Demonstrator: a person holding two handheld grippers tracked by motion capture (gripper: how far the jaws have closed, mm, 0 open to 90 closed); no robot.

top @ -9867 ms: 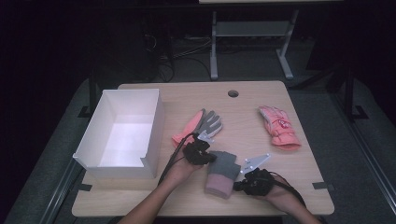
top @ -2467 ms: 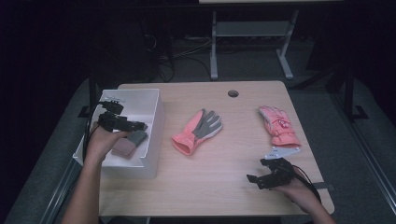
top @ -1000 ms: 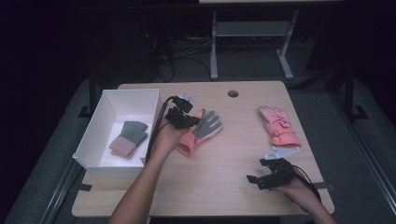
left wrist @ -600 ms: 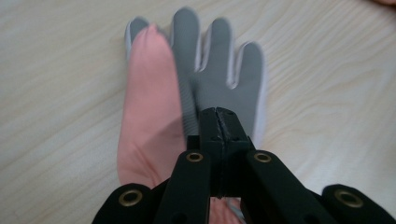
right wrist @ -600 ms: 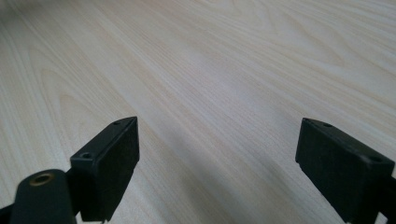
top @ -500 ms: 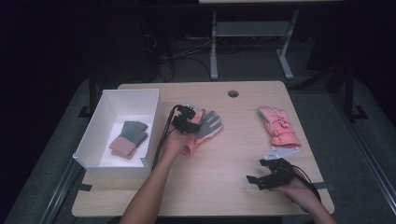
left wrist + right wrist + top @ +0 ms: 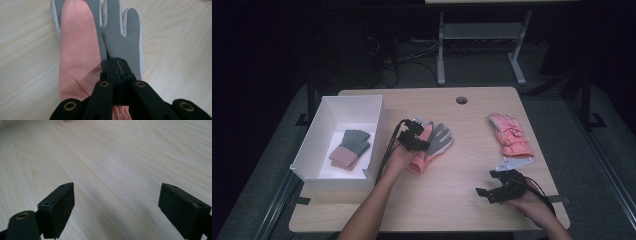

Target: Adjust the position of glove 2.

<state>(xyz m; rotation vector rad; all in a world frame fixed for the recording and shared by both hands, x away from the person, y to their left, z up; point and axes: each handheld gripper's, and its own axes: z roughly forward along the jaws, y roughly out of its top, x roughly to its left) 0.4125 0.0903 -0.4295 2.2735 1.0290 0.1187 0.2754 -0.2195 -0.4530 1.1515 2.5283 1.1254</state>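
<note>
We see the left tongs (image 7: pixel 416 137) down on the pink and grey glove (image 7: pixel 435 144) that lies near the middle of the worktop (image 7: pixel 462 200), a little toward its left half and just beside the white box (image 7: pixel 312 155). In the left gripper view the two black jaws are brought together, tips touching each other at the seam where the glove's pink side meets its grey textured palm (image 7: pixel 120 45). The tips rest on the fabric; whether a fold of it is pinched between them we cannot tell, since the jaws hide that spot. The glove lies flat, its fingers pointing toward the far edge of the worktop and its cuff toward the near edge, under the person's left hand.

The right tongs (image 7: pixel 492 187) sit near the worktop's near right corner, held low over the wood. In the right gripper view their jaws stand wide apart with bare worktop (image 7: pixel 112 157) between them, gripping nothing.

A second pink glove (image 7: pixel 511 135) lies toward the right edge of the worktop, well apart from both tongs. Inside the white box, at the left edge, lies a grey and dusty-pink glove (image 7: pixel 350 148).
</note>
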